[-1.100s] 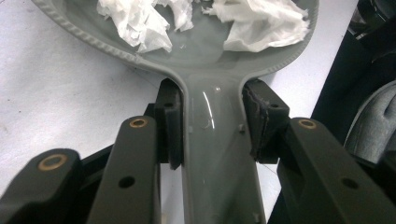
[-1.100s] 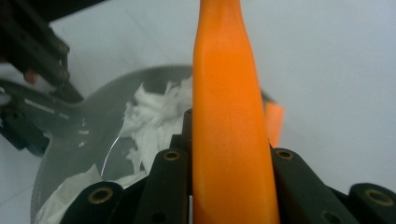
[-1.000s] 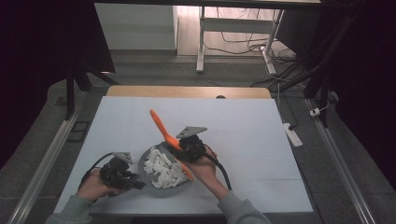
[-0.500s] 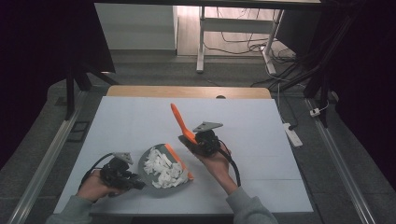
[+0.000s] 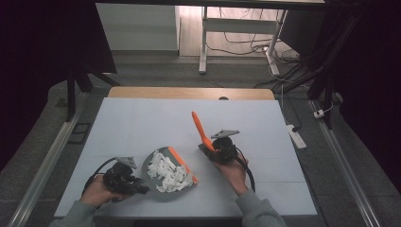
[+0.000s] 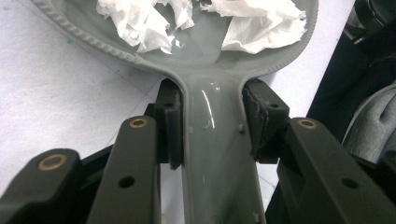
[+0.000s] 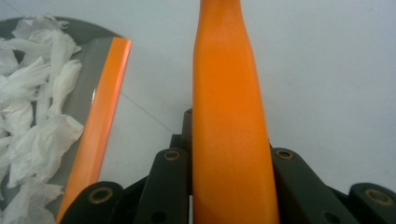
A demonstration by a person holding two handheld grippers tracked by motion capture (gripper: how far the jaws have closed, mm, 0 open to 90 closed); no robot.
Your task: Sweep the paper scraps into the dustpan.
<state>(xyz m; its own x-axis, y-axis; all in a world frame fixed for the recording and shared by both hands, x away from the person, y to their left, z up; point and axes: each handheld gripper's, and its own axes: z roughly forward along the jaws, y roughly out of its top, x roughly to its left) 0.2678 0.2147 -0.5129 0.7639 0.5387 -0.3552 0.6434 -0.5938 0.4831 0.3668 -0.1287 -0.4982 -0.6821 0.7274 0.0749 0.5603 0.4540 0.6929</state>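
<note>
Grey dustpan (image 5: 166, 173), lower centre and full of paper scraps (image 5: 166, 171), is being pinched by the left gripper (image 5: 124, 178); right gripper (image 5: 222, 150) is clamping an orange brush handle (image 5: 200, 127).

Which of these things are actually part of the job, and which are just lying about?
In use:
grey dustpan
white paper scraps
orange brush handle
left hand-held gripper
right hand-held gripper

Lying about:
power strip
cables on the floor

We see a grey dustpan (image 5: 163, 158) edged in orange, white paper scraps (image 5: 168, 171), an orange brush handle (image 5: 200, 128), a pale worktop (image 5: 142, 123).
</note>
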